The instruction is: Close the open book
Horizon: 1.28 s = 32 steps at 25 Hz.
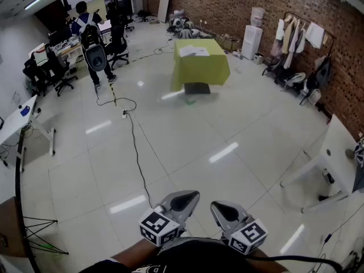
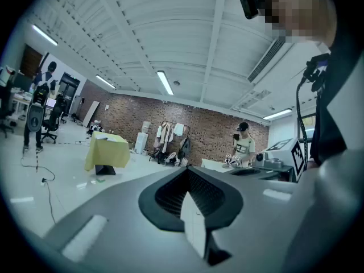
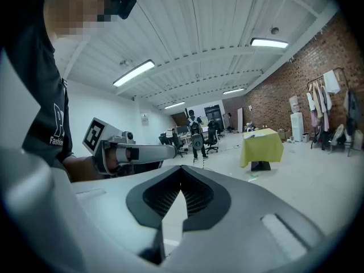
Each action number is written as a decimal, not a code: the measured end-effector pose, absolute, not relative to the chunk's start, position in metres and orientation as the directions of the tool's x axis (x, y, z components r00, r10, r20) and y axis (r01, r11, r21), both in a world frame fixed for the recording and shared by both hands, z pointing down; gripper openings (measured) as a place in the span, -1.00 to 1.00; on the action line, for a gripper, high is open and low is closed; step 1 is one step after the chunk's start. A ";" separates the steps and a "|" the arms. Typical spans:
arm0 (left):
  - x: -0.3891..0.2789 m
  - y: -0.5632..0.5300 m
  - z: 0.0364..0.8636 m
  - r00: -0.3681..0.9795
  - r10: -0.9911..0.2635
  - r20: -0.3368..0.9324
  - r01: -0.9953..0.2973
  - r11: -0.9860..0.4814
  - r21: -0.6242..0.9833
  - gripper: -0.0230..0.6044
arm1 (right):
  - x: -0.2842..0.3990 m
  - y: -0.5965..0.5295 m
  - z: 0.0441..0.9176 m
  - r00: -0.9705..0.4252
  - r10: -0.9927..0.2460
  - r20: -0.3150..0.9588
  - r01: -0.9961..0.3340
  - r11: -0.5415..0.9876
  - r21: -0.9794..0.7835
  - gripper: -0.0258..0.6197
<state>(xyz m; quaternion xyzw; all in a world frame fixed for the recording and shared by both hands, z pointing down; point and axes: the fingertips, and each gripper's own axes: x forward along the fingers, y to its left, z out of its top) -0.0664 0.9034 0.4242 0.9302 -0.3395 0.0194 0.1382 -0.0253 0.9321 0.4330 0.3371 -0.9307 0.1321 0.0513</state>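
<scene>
Head view shows the left gripper (image 1: 186, 198) and the right gripper (image 1: 220, 208) side by side at the bottom centre of the frame, over the tiled floor (image 1: 187, 129). Each gripper view shows its jaws pressed together at the tips, with nothing between them. The open book (image 1: 194, 51) lies at the upper centre, on a table (image 1: 202, 70) draped in yellow cloth, well apart from both grippers.

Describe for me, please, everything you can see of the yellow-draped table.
The table stands far off across the room, draped in a yellow-green cloth that hangs down its sides. A flat white item, too distant to identify, lies on top. A dark base shows under the cloth, on the pale tiled floor.
</scene>
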 end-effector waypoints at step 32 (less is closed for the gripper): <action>-0.097 0.885 0.415 0.740 -0.666 0.090 -0.665 -0.706 0.242 -0.91 | -0.054 0.921 0.433 -0.770 -0.604 0.204 -0.634 0.759 -0.147 -0.90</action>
